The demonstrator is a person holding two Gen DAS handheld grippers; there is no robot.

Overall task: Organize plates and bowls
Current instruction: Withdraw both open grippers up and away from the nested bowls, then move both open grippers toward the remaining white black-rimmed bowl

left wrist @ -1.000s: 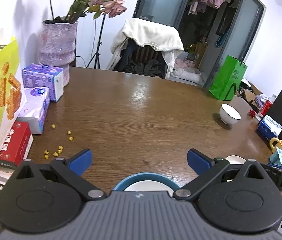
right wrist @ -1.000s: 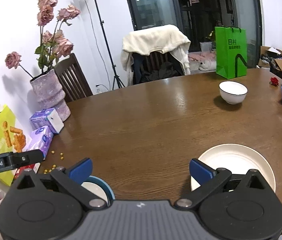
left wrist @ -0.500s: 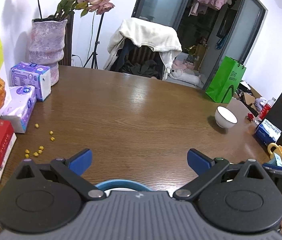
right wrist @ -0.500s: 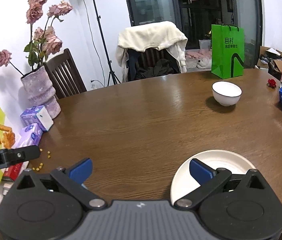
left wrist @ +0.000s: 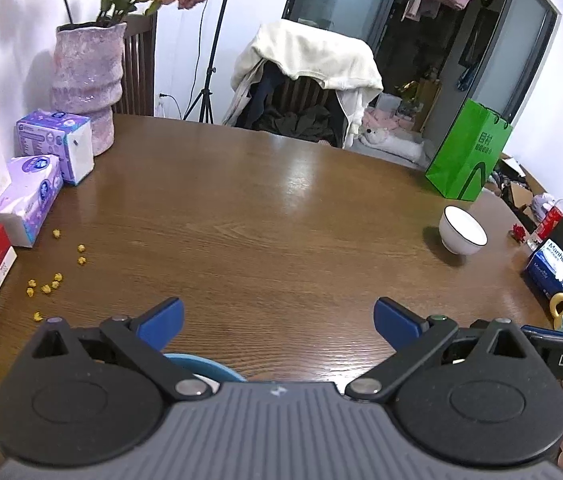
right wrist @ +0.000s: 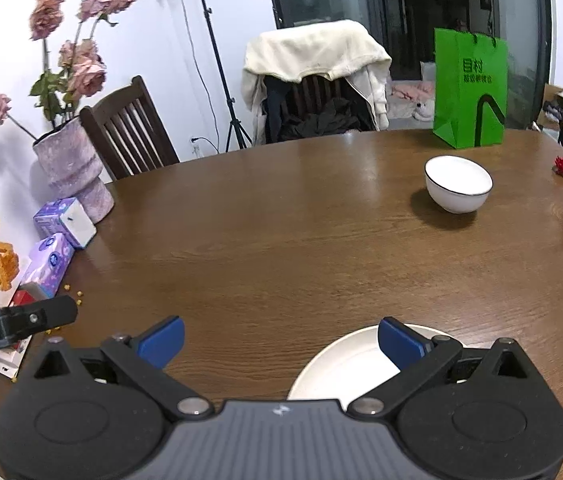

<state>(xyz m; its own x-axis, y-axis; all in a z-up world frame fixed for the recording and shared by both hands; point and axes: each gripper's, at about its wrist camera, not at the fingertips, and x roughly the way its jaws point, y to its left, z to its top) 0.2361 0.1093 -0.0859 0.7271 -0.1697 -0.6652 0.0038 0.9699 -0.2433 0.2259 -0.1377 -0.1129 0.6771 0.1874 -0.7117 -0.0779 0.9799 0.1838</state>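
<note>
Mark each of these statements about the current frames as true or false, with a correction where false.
1. The left hand-held gripper is open and holds nothing. True.
2. The white ceramic bowl with a thin dark rim is stacked on the round cream plate. False: it stands alone, far across the brown wooden table.
3. The glossy green paper bag stands upright beyond the bowl. True.
4. The right hand-held gripper is shut on the plate. False: its jaws are open, with one fingertip over the plate.
5. The mottled pink vase is lying on its side. False: it stands upright with roses.
</note>
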